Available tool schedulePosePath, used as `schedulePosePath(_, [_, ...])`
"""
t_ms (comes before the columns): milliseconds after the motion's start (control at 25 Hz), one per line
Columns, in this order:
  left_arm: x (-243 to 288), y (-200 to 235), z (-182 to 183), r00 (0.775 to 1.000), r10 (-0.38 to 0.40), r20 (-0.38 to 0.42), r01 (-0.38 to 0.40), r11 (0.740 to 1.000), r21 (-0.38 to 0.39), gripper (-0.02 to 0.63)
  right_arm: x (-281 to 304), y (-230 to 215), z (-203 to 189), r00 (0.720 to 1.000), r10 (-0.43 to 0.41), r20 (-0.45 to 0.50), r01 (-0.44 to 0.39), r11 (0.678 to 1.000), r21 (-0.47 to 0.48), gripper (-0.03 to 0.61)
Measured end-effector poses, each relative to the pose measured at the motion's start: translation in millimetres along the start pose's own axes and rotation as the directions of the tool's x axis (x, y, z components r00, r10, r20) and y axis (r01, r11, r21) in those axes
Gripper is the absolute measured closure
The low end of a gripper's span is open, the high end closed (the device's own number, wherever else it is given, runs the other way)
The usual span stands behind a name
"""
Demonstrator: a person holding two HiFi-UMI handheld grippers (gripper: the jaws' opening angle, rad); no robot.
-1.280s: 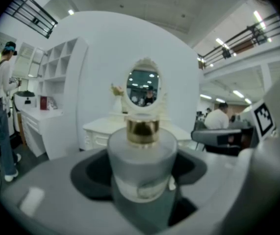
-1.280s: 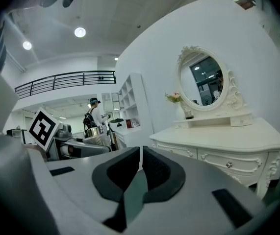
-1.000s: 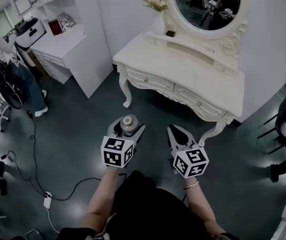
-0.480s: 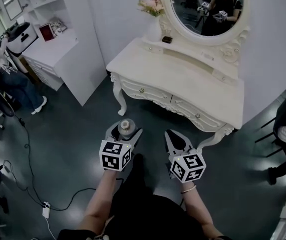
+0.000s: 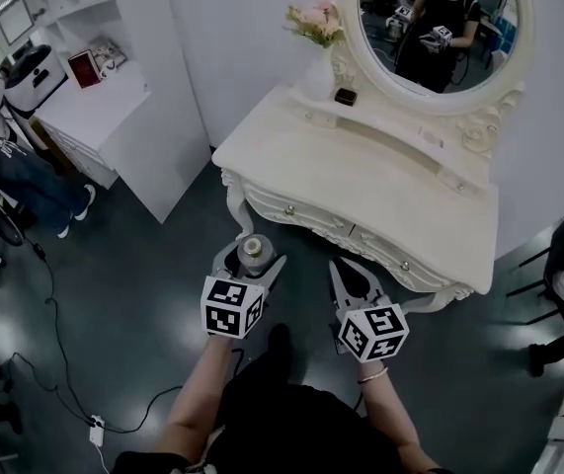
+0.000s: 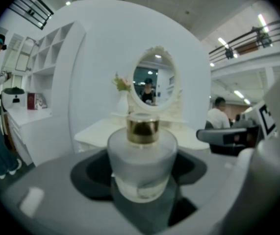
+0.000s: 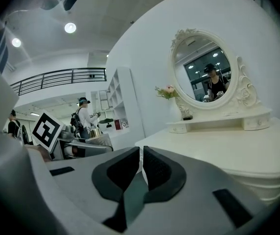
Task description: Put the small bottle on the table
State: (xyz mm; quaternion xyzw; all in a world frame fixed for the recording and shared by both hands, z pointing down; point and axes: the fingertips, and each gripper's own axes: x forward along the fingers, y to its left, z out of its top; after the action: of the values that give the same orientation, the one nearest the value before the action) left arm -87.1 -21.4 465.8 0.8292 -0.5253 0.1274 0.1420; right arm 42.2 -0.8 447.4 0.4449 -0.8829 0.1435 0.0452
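Bottle of frosted glass with a gold cap stands upright between the jaws of our left gripper. The dark pads press its rounded body from both sides, so the grip is clenched on it. In the head view we hold it in the air above the dark floor, near the front edge of the table but not over the tabletop. It is level with the carved leg at the table's left corner.

Our right gripper hangs just beside the left one, at about the same height and also short of the table. Its own view shows the two jaws drawn together with only a thin slit between the pads, and nothing is in them.

The cream table has an oval mirror at the back, in which we see a person in dark clothes holding both grippers. Pink flowers stand at the mirror's left, and a small dark box lies on the raised shelf below it. To the left a white cabinet stands against the wall.
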Motion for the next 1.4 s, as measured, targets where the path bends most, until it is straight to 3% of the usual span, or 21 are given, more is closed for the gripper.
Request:
schedulePosePath(400, [59,51,29,0.999,-0.052,0.001,0.052,0.999,0.008,0.277,70,-21,20,0.999,-0.048,-0.001,0.048,0.999,0.009,0.572])
schedulePosePath(800, [99,73,42,0.997,-0.080,-0.007,0.081,0.997,0.013,0.276,95,-37,29,0.996,-0.091,-0.004,0.091,0.996,0.010,0.572])
schedulePosePath(1400, [192,98,63,0.997,-0.061,-0.037,0.063,0.998,0.032,0.276,146,-94,47,0.996,-0.086,-0.007,0.086,0.996,0.020,0.572])
